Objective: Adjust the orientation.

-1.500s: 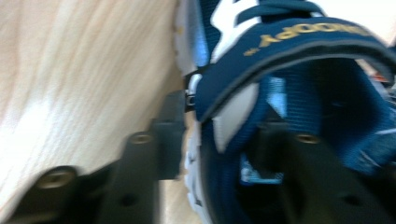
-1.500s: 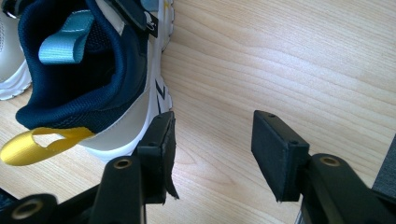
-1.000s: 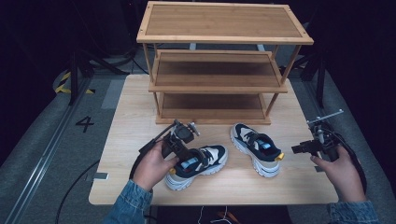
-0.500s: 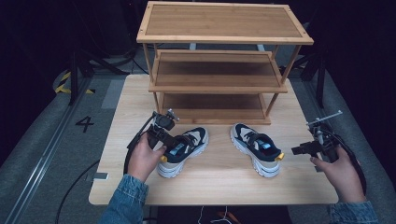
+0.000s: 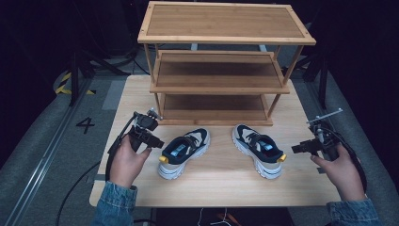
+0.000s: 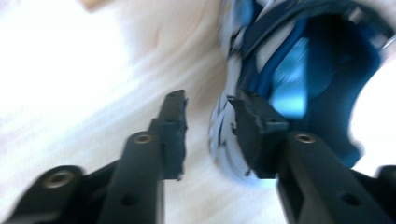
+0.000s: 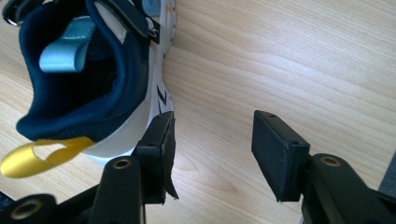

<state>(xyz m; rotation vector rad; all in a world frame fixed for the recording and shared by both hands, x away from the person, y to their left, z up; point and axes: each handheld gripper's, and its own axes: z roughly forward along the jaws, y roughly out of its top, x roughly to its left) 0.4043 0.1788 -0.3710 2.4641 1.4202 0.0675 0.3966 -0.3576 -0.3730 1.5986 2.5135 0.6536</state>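
Beside the left shoe [image 5: 184,151], the left gripper [image 5: 155,141] is held unclenched, empty; its collar should be pinched squarely.

matt pale wood table [image 5: 301,188] and rack [image 5: 226,23]; mesh-cloth sneakers [image 5: 184,151]

Recording lab, not a home: dark backdrop, cables [image 5: 75,197] on grey floor, floor number marker "4" [image 5: 85,125], lone wooden counter [image 5: 221,188].
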